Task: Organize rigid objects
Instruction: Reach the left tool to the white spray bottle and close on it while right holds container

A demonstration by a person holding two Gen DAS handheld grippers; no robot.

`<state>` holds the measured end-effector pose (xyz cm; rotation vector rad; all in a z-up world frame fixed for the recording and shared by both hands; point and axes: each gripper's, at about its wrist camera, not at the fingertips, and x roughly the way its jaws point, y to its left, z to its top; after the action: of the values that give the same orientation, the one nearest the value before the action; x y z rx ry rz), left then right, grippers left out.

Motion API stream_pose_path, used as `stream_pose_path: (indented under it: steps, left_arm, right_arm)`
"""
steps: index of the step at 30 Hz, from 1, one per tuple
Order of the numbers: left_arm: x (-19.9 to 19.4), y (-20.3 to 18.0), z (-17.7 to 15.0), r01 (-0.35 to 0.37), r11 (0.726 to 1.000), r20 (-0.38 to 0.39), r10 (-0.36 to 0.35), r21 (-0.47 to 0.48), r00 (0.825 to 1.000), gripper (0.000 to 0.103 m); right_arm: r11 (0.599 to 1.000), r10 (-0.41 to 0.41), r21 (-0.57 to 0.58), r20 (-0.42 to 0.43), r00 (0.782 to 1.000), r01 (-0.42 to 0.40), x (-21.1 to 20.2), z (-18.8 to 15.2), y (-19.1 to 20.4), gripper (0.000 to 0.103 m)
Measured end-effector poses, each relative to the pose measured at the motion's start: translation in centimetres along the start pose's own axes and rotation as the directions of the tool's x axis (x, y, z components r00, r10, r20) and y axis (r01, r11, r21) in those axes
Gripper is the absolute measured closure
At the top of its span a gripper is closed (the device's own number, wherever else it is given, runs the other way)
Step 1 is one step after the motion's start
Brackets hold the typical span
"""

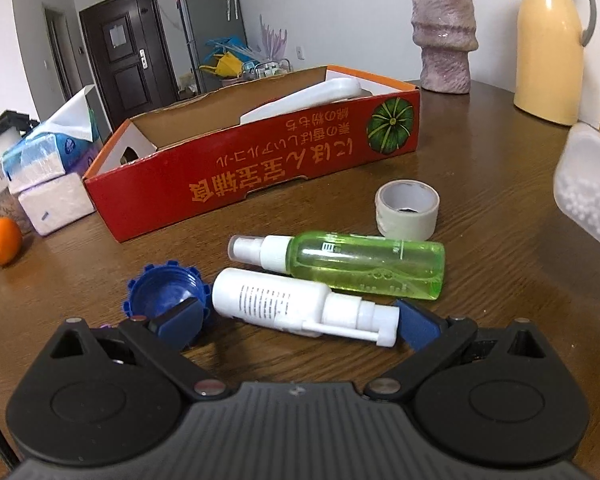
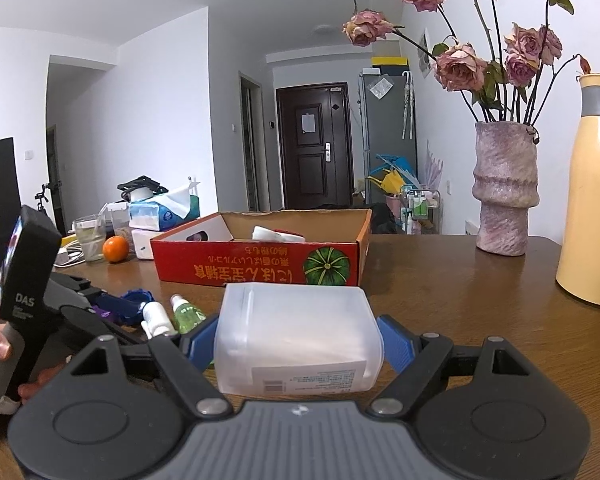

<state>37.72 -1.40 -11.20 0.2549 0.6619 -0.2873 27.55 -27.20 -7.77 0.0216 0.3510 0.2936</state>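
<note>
Left wrist view puts the white spray bottle [image 1: 276, 304] lying crosswise on the desk [image 1: 480, 280], right between my left gripper's [image 1: 296, 322] spread jaws, not yet pinched. Only the right wrist view shows my right gripper [image 2: 296, 342] clamping the translucent tub [image 2: 296, 336], red box [image 2: 256, 268] ahead.

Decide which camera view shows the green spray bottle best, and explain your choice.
The left wrist view: the green spray bottle lies there whole, on its side, cap and label visible. The right wrist view shows only part of it, small and partly hidden behind the right claw.
</note>
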Motion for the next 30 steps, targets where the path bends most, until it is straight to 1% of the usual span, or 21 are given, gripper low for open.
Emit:
stream_pose_path:
  steps: [2,3,9,13,14,15,16,18,20,21,22,23,24,26,30]
  left_arm:
    - [-0.1,0.3,0.1,0.003,1.000,0.009,-0.003,-0.015,1.000,0.001]
    - [-0.1,0.3,0.1,0.009,1.000,0.009,-0.008,-0.018,1.000,0.004]
    - [-0.3,-0.1,-0.1,0.006,1.000,0.015,-0.006,0.001,1.000,0.004]
    - [-0.8,-0.2,-0.2,-0.013,1.000,0.028,0.013,-0.005,1.000,0.005]
    - [-1.1,-0.2,-0.2,-0.018,1.000,0.039,0.018,-0.010,0.999,0.015]
    - [-1.4,-0.2,-0.2,-0.018,1.000,0.045,0.019,-0.015,0.999,0.039]
    - [-1.5,-0.1,-0.2,-0.018,0.999,0.037,0.019,-0.033,0.999,0.038]
    - [-1.5,-0.2,-0.3,-0.026,0.999,0.026,0.028,-0.047,0.999,0.041]
    - [-1.6,-0.4,-0.4,-0.028,0.999,0.028,0.029,-0.042,0.999,0.041]
    - [-1.7,-0.4,-0.4,-0.024,0.999,0.030,0.025,-0.043,0.999,0.035]
    - [-1.8,-0.4,-0.4,-0.019,0.999,0.032,0.020,-0.044,0.999,0.028]
    - [-1.9,-0.4,-0.4,-0.026,0.999,0.036,0.028,-0.046,0.999,0.013]
    - [-2.0,-0.5,-0.4,-0.038,0.998,0.045,0.041,-0.045,0.998,0.008]
    - [-2.1,-0.4,-0.3,-0.044,0.998,0.053,0.046,-0.051,0.998,0.008]
    - [-1.2,0.1,0.3,-0.073,0.993,0.037,0.077,-0.093,0.996,0.009]
  right_arm:
    - [1.000,0.000,0.000,-0.001,1.000,0.000,0.0,0.0,0.0,0.021]
    - [1.000,-0.001,-0.001,-0.001,1.000,0.001,0.0,0.0,0.0,0.021]
    - [1.000,-0.003,0.001,0.001,1.000,0.003,0.1,0.0,0.0,0.021]
    - [1.000,-0.004,0.007,0.001,1.000,0.004,0.1,0.0,-0.2,0.021]
    - [1.000,-0.004,0.008,0.003,1.000,0.004,0.1,0.0,-0.2,0.021]
    - [1.000,-0.004,0.009,0.005,1.000,0.004,0.0,0.0,-0.2,0.021]
    - [1.000,-0.004,0.009,0.007,1.000,0.004,0.0,0.0,-0.3,0.021]
    - [1.000,-0.004,0.010,0.007,1.000,0.004,0.0,0.0,-0.3,0.021]
    - [1.000,-0.004,0.008,0.008,1.000,0.004,0.0,0.1,-0.3,0.021]
    - [1.000,-0.004,0.008,0.009,1.000,0.004,0.0,0.0,-0.2,0.021]
    - [1.000,-0.004,0.008,0.011,1.000,0.004,0.0,0.0,-0.2,0.021]
    - [1.000,-0.005,0.007,0.013,1.000,0.005,-0.1,0.0,-0.2,0.021]
    - [1.000,-0.005,0.006,0.014,1.000,0.004,-0.1,0.0,-0.2,0.021]
    - [1.000,-0.004,0.006,0.015,1.000,0.004,-0.1,0.1,-0.2,0.021]
    - [1.000,-0.002,0.002,0.012,1.000,0.002,-0.1,0.0,0.0,0.021]
